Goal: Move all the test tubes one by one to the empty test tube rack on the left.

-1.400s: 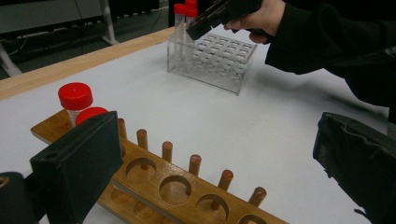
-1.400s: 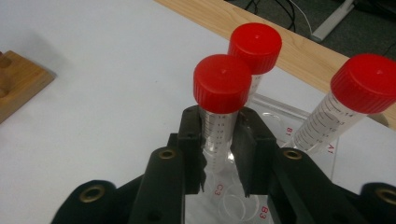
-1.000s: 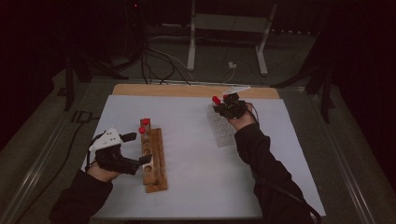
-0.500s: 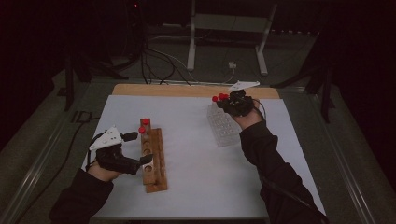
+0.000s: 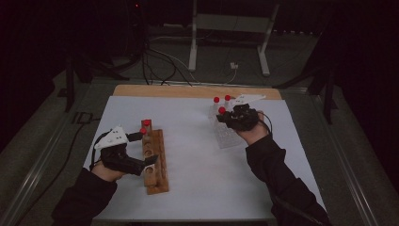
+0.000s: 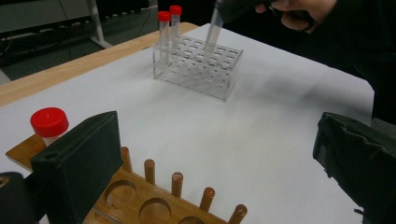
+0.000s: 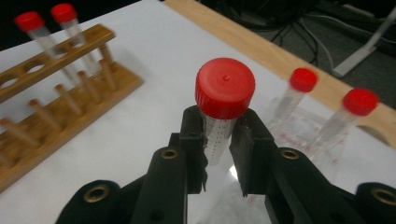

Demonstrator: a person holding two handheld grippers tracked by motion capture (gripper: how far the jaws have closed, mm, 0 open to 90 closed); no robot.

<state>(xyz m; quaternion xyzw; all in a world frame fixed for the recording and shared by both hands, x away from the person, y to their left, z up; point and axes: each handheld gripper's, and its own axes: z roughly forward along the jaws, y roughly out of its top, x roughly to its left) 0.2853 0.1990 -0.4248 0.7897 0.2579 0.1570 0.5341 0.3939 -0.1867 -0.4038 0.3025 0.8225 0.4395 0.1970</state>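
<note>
My right gripper (image 7: 219, 135) is shut on a clear tube with a red cap (image 7: 225, 88), held upright just below the cap. In the high view the right gripper (image 5: 225, 115) holds that tube (image 5: 221, 110) over the clear plastic rack (image 5: 226, 134). Its lower end reaches the rack's top (image 6: 205, 51). Two more red-capped tubes (image 5: 216, 100) stand in the rack's far end. My left gripper (image 5: 143, 150) is open, with its jaws on either side of the wooden rack (image 5: 155, 176). In the left gripper view the left gripper (image 6: 215, 140) has nothing between its pads.
The wooden rack (image 7: 56, 107) has round holes, a row of pegs, and two red-capped tubes (image 7: 29, 21) at its far end. A white sheet (image 5: 197, 160) covers the table, and a wooden strip (image 5: 188, 91) runs along the far edge. Cables and a metal stand lie beyond.
My right hand has shifted a little toward the near right with the tube in its jaws. The left hand has stayed at the wooden rack.
</note>
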